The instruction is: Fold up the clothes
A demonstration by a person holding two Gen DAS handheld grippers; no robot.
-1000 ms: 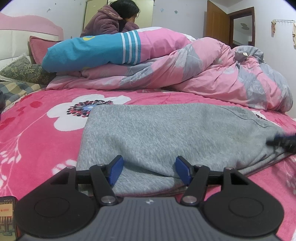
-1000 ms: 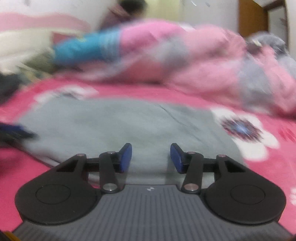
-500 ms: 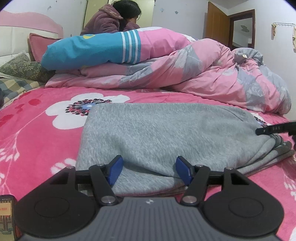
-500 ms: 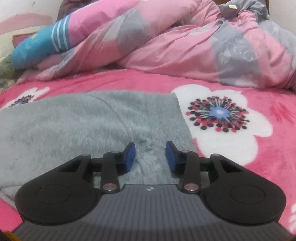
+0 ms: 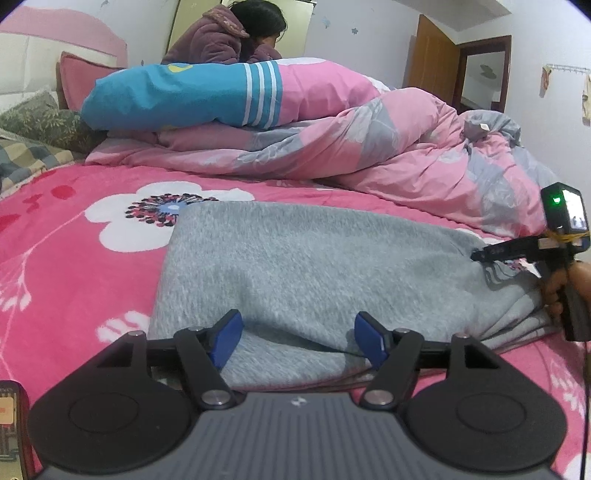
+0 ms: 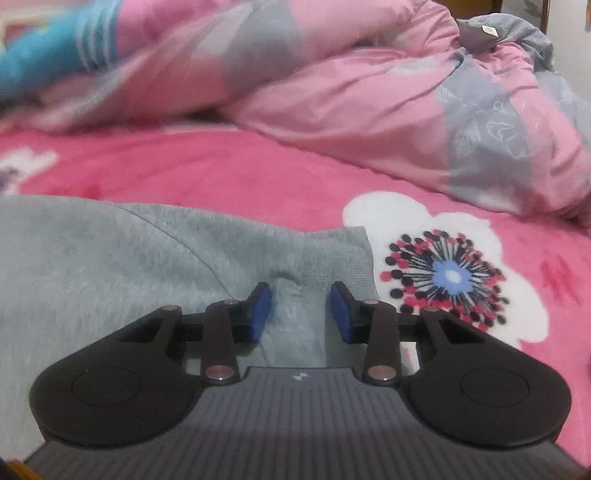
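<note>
Your left gripper (image 5: 297, 334) sat at the near edge of the gray sweatpants (image 5: 314, 266). Its jaws were wide and opening, with a hump of gray cloth between them, but the blue pads did not look like they pressed on it. The sweatpants lay flat and folded on the bed, with their long way running from left to right in front of you. So the cloth lay straight ahead of both tools, one tool near each end.

Your right gripper (image 6: 300, 312) was at the right end, by the ribbed band (image 6: 332, 254). Its jaws were narrow, with a small bump of cloth between the pads. I could not tell if they really pinched it. Both hands looked about as close to their own end.

The pants lay on a fuzzy pink blanket (image 5: 74, 258) with big white flowers. Behind it was a bunched pink and gray quilt (image 5: 406, 147), a blue and pink pillow (image 5: 177, 96), and a person (image 5: 229, 33) in a purple coat. A brown door (image 5: 436, 62) stood at the far right.
</note>
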